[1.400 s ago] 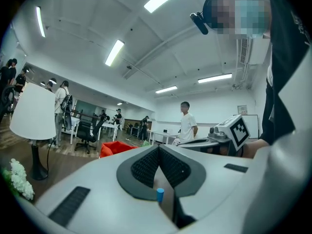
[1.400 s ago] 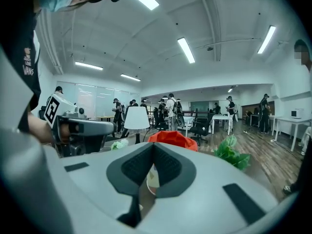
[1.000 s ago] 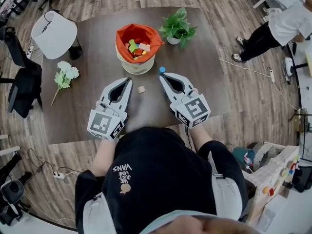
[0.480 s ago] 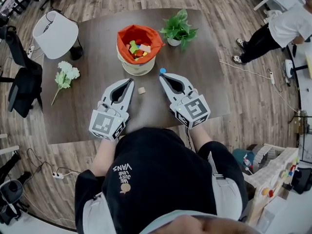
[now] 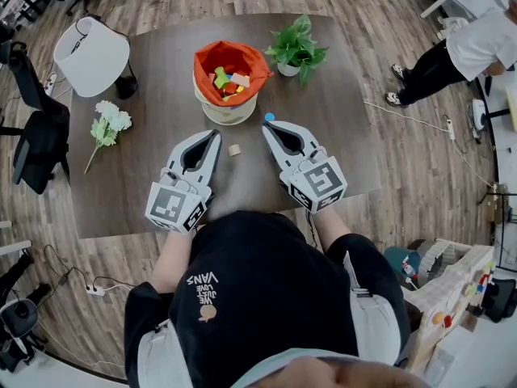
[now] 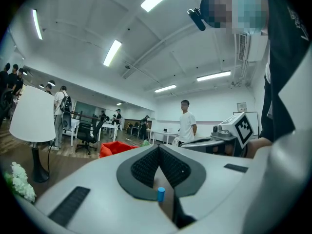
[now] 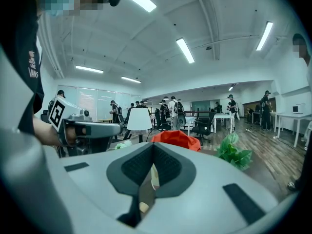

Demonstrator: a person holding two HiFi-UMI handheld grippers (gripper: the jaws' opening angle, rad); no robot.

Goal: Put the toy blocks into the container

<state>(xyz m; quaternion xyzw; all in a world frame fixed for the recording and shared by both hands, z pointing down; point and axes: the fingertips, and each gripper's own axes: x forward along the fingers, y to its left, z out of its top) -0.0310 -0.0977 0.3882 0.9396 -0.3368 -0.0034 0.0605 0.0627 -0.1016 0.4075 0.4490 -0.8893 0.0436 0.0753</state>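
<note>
Head view looks down on a dark table with the container, a cream tub lined in orange, toward its far side. Heaped inside the container lie toy blocks of several colours. Two pieces are outside it. A tan block lies on the tabletop just on the near side of the container. A blue block lies by the container's near right flank, right at the tip of the right gripper; whether tip and block touch I cannot tell. The left gripper is near the container too, on its near left, and the tan block lies between the two grippers. Both grippers point toward the container, and neither reaches it.

Left gripper view shows that gripper's jaws clenched, pads meeting at the tip with nothing pinched. A small blue piece shows through the slot behind the pads, clear of them. Right gripper view shows its jaws likewise pressed together on nothing, with the container's orange liner straight beyond them. A tan bit is visible through its slot.

A potted plant stands just right of the container and a white lamp well to its left. A white flower lies left of the container and nearer than it. A person stands on the wood floor far right of the container, off the table.
</note>
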